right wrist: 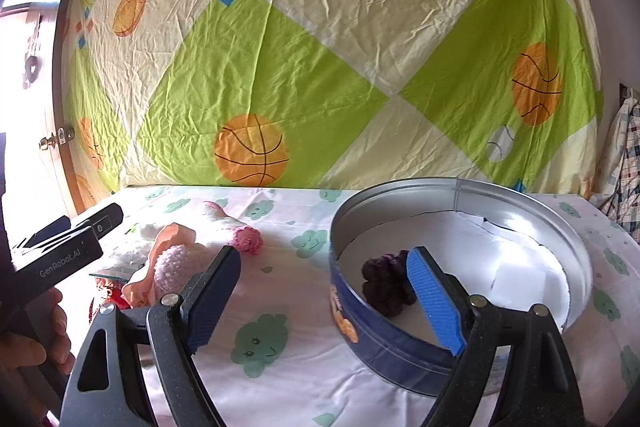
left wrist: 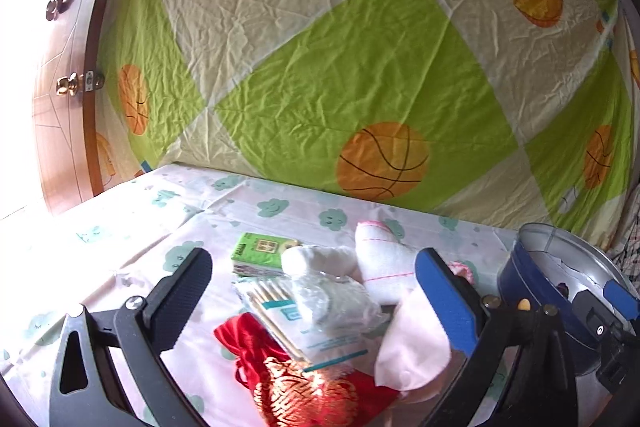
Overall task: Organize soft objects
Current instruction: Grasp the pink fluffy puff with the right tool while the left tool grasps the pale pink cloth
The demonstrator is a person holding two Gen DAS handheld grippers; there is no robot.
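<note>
Both hand-held tools are hanging low over the cloud-print tablecloth (right wrist: 280, 291), and the person is lining up a pick. The left gripper (left wrist: 316, 291) is standing with its jaws spread wide and nothing between the pads, framing a loose pile: a green tissue pack (left wrist: 260, 253), a flat packet of cotton swabs (left wrist: 288, 315), a crinkly clear-wrapped white bundle (left wrist: 336, 299), a rolled white towel with pink stitching (left wrist: 380, 263), a pale pink cloth (left wrist: 416, 351) and a red brocade pouch (left wrist: 304, 387) nearest the camera. The right gripper (right wrist: 320, 301) is equally wide open and empty, its blue pad hanging inside the rim of the round blue tin (right wrist: 400, 351), where a dark purple knitted piece (right wrist: 386, 283) is already lying on the white liner. A pink crocheted item (right wrist: 176, 263) is sitting just beside the peach cloth on the pile's near side. To my eye, the soft things are going into that tin, and the pile is tangled enough that care is needed: pick one piece lying on top, such as the pink cloth, come down with the jaws straddling a bunched fold rather than a flat edge, and close firmly before lifting, so the swab packet underneath is not dragged along. The right tool could steady the tin.
</note>
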